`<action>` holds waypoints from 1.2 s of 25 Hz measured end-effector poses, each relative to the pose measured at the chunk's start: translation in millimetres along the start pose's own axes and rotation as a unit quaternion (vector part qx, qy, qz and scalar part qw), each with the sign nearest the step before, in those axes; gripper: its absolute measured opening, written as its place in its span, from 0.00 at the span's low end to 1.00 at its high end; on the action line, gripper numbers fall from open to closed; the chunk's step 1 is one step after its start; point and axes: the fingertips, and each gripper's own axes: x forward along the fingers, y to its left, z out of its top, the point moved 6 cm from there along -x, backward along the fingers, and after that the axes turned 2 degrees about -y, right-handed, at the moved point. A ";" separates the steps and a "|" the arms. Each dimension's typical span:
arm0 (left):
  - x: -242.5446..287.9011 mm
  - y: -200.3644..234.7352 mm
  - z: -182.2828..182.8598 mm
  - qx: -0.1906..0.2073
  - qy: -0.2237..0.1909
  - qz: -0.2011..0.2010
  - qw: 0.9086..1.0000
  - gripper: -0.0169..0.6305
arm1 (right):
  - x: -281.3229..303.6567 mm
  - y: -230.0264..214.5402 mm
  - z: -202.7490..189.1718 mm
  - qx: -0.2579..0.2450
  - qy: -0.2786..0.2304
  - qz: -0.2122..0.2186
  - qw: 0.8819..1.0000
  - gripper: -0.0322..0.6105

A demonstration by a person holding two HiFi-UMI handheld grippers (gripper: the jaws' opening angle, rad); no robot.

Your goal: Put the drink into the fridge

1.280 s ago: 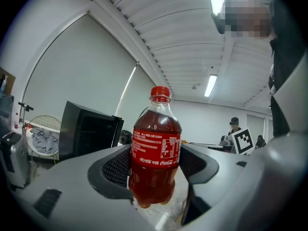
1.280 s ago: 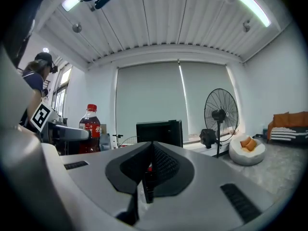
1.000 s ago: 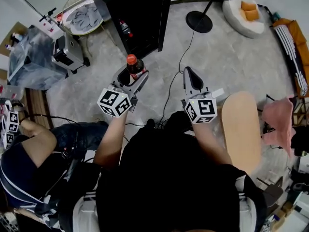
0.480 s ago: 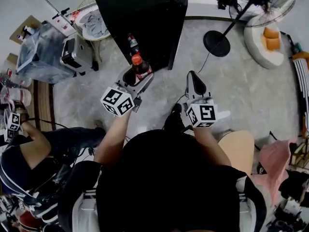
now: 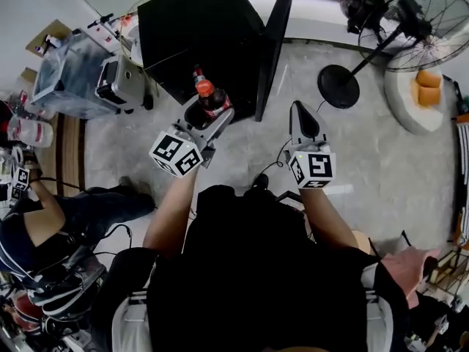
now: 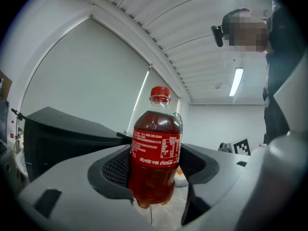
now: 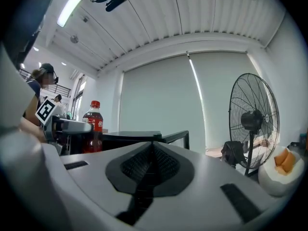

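Observation:
A cola bottle (image 5: pixel 211 98) with a red cap stands upright in my left gripper (image 5: pixel 207 113), which is shut on it; in the left gripper view the bottle (image 6: pixel 155 155) sits between the two grey jaws. The small black fridge (image 5: pixel 198 31) stands just ahead of the bottle, its door (image 5: pixel 273 42) swung open to the right. Another bottle shows inside it, just behind the held one. My right gripper (image 5: pixel 303 120) is shut and holds nothing, in front of the door's edge. The right gripper view shows the bottle (image 7: pixel 93 127) at left and the fridge top (image 7: pixel 139 136).
A standing fan (image 5: pixel 399 28) with a round base (image 5: pixel 338 86) is at the right. A clear box (image 5: pixel 62 75) and a grey machine (image 5: pixel 124 83) stand left of the fridge. A seated person (image 5: pixel 44 218) is at the lower left. Cables run over the floor.
The fridge has come closer in the head view. My left gripper with the bottle now sits right at its open front, and my right gripper has neared the door's edge.

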 end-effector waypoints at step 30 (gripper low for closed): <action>64.7 121.4 -87.4 0.041 0.038 0.102 0.993 0.52 | 161.7 14.0 -93.9 0.010 0.068 0.073 0.995 0.09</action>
